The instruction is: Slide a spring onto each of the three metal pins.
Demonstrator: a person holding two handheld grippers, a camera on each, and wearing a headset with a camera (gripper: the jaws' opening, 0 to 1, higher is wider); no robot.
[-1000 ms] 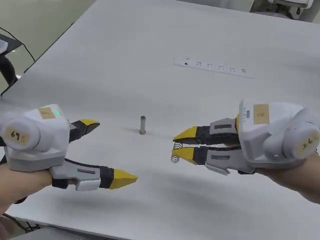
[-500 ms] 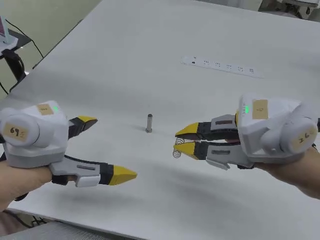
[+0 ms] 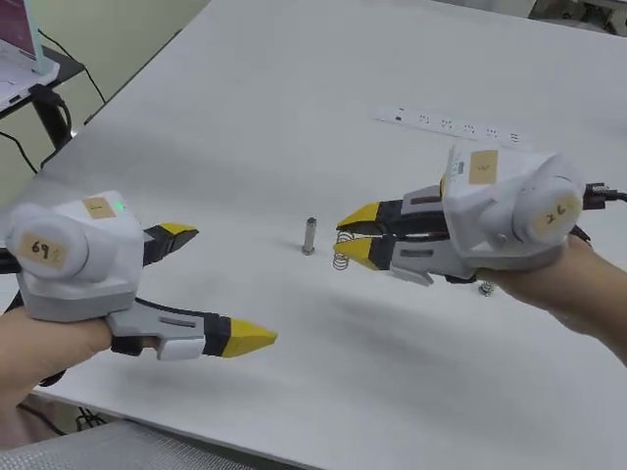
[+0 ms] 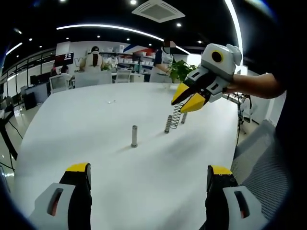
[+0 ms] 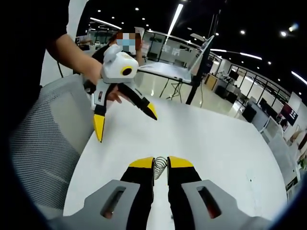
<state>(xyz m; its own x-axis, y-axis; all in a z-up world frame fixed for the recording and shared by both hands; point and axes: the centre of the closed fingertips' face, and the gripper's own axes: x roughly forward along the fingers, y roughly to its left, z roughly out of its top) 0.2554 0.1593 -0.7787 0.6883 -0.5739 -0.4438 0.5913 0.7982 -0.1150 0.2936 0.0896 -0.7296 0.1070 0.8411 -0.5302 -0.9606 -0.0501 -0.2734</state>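
Spring (image 3: pixel 342 252) sits pinched between the yellow tips of the right gripper (image 3: pixel 340 238), jaws closed down on the coil. It hangs tilted just beside the upright metal pin (image 3: pixel 310 236) and is not on it. Cannot tell whether its lower end touches the white table (image 3: pixel 294 117). Left gripper (image 3: pixel 232 285) hovers nearer the person, jaws spread wide, holding nothing, aimed toward the pin. A power strip (image 3: pixel 456 128) lies well beyond on the table.

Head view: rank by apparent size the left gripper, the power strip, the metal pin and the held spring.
1. left gripper, nearest the camera.
2. power strip.
3. metal pin and spring look alike; not ranked.
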